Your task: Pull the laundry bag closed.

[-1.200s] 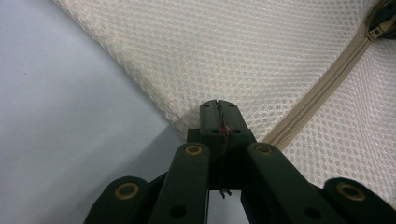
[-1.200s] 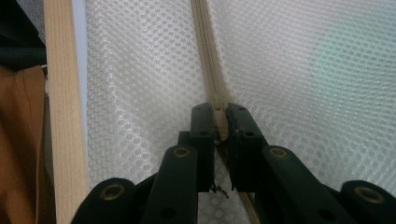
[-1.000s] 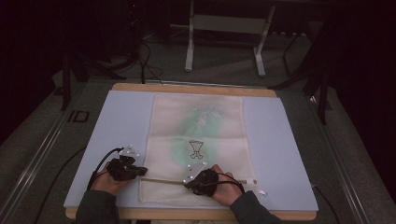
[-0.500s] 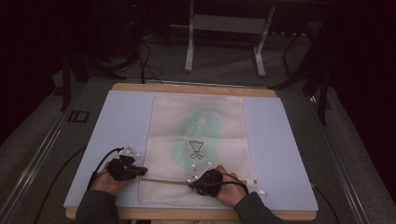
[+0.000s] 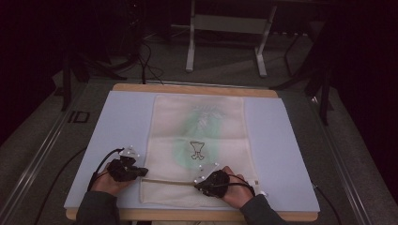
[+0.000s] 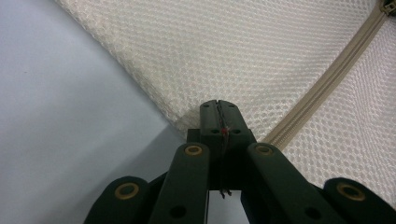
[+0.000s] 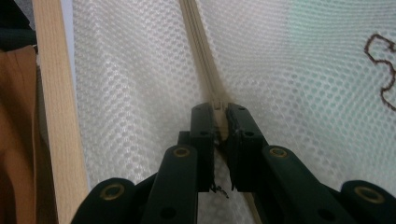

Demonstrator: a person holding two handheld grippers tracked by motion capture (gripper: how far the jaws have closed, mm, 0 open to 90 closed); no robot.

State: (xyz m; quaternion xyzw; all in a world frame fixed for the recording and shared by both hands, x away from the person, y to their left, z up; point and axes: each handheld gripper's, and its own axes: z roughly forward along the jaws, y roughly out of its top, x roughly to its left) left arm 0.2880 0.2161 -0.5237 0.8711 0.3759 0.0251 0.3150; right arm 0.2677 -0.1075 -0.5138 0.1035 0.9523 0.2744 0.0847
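Note:
A cream mesh bag (image 5: 197,126) lies flat on the pale mat, with a zipper (image 5: 169,181) running across its near end. My left gripper (image 5: 141,172) is shut on the bag's left edge right by the zipper's end; in the left gripper view its jaws (image 6: 219,105) pinch the mesh corner (image 6: 182,122), and the zipper (image 6: 322,79) runs off to the upper right. My right gripper (image 5: 201,183) sits on the zipper line farther right. Seen up close, the right gripper (image 7: 219,109) is shut on the beige zipper pull (image 7: 218,116), and the zipper (image 7: 196,42) stretches ahead.
Something green (image 5: 202,122) and a dark outlined shape (image 5: 197,149) show through the mesh. The pale mat (image 5: 108,131) covers a wooden table whose near edge (image 7: 56,93) is close to my right gripper. Stand legs and cables are on the floor beyond the table.
My right gripper has slid a little to the right along the zipper. The left gripper has stayed in place on the bag's edge.

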